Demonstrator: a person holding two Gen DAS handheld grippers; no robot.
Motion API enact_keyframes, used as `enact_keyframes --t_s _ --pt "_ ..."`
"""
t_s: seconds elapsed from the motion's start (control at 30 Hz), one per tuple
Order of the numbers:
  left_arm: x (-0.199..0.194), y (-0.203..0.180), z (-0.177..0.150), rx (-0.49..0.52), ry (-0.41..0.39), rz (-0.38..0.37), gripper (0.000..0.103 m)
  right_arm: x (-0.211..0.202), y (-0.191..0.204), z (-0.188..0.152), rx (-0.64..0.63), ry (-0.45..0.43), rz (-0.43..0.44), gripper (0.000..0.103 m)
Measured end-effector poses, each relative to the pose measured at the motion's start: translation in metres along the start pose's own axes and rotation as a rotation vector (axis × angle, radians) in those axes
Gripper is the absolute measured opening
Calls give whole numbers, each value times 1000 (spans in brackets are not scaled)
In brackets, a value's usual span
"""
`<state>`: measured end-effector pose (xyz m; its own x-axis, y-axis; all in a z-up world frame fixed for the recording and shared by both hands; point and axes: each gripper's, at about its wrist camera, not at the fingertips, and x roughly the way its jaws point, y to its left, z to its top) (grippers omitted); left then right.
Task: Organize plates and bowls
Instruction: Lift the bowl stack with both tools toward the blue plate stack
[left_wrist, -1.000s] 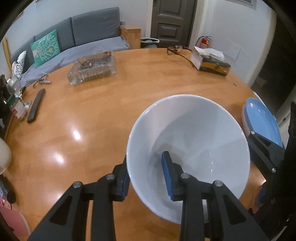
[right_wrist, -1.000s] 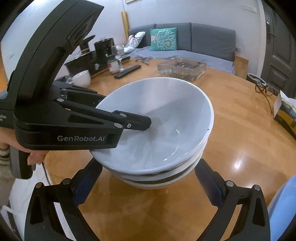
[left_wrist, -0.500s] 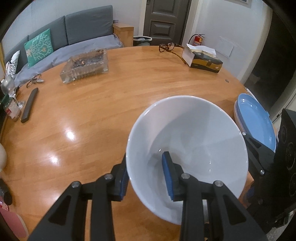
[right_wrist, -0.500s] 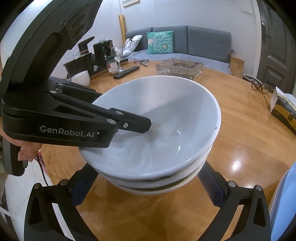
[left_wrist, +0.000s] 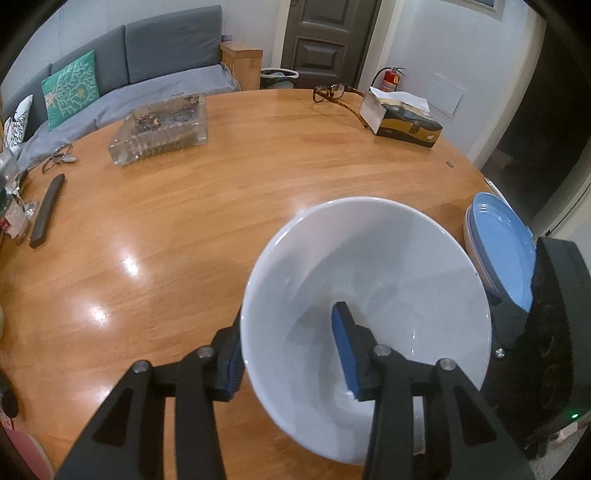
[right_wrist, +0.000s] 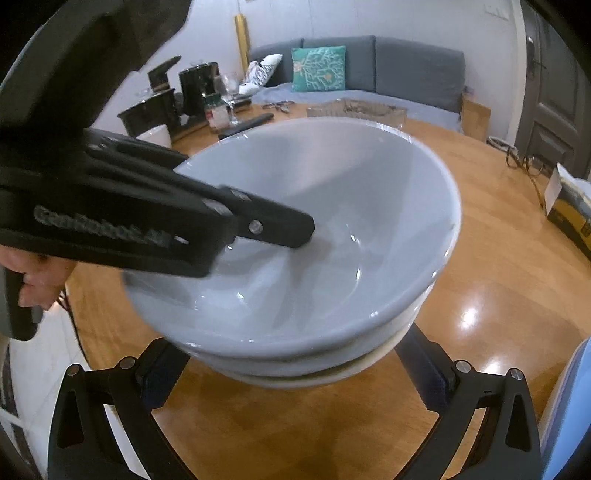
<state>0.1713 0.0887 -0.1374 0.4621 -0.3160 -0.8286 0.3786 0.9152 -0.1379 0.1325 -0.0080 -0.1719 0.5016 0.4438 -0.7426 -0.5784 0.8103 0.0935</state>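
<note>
A white bowl (left_wrist: 369, 273) fills the left wrist view. My left gripper (left_wrist: 288, 347) straddles its near rim, one blue pad inside and one outside, with a gap around the wall. In the right wrist view the same bowl (right_wrist: 332, 221) sits on top of a stack of two more bowls (right_wrist: 314, 373) on the wooden table (right_wrist: 498, 266). My right gripper (right_wrist: 291, 391) is open, its fingers either side of the stack's base. A stack of blue plates (left_wrist: 502, 247) lies at the table's right edge.
A glass ashtray (left_wrist: 162, 127), glasses (left_wrist: 332, 94) and a tissue box (left_wrist: 402, 120) sit at the far side. A remote (left_wrist: 46, 210) and bottles are at the left. A white cup (right_wrist: 157, 134) and black kettles (right_wrist: 192, 92) stand far left.
The top bowl has risen and tilted in my left gripper's hold, filling more of the right view. Both cameras have shifted slightly; the right gripper stays open around the stack.
</note>
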Motion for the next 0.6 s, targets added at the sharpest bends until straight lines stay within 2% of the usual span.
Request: enact_keyframes --t_s 0.17,0.37,0.6 --pt "0 0 -1 5 -9 5 39 -2 9 3 -72 -36 -35 102" --pt "-1 -3 -4 13 -12 12 39 -3 8 4 -86 -44 -32 101" --pt "-16 -15 0 25 -32 17 40 -21 7 1 -92 -97 -27 101"
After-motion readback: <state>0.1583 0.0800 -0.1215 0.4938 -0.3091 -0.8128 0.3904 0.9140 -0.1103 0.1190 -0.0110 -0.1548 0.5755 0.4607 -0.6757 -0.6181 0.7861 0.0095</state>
